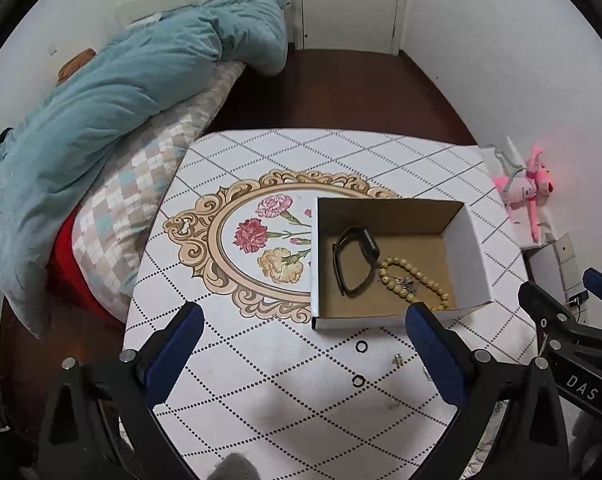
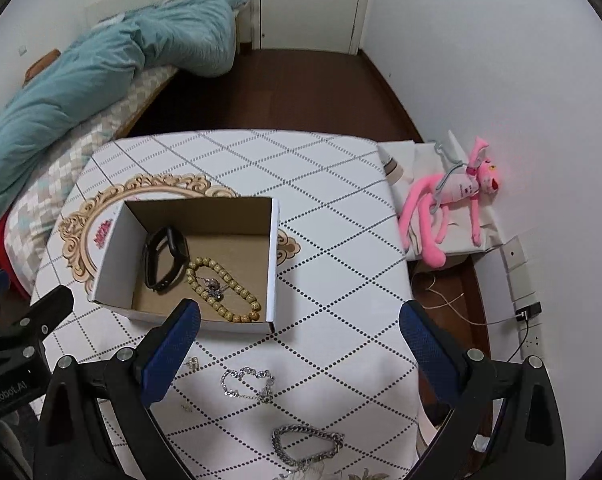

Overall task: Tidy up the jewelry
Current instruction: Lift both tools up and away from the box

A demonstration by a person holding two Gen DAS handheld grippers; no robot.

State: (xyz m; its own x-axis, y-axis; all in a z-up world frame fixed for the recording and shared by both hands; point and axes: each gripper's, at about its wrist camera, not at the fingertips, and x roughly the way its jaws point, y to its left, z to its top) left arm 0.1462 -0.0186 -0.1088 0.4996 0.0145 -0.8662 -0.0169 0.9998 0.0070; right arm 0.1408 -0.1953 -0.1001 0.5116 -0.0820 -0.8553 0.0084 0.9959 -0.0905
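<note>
Teal quilt (image 1: 113, 92) heaped on the bed out at ten o'clock, and in front of it the white worktop (image 1: 261, 380) with its dotted diamond pattern and flower medallion. On the worktop sits the cardboard box (image 2: 121, 264), white outside, brown inside, open at the top. Off at three o'clock in the right wrist view, a pink plush toy (image 2: 445, 200) lies against the wall. Both tools hang above the worktop, angled down: the left gripper (image 1: 305, 320) has its jaws spread wide with nothing between them, and the right gripper (image 2: 301, 320) is just as wide and just as empty. Inside the box, a black smart band (image 2: 163, 258) lies on its side at nine o'clock, touching the beige bead bracelet (image 2: 225, 286) beside it, and a small silver charm (image 2: 213, 286) rests on the beads. Outside the box, toward six o'clock, a heavy silver chain bracelet (image 2: 307, 444) and a finer silver link bracelet (image 2: 247, 384) lie on the worktop. Smallest of all: two black rings (image 1: 361, 346), one nearer the box than the other, and a tiny earring (image 1: 398, 360) just beside them.
</note>
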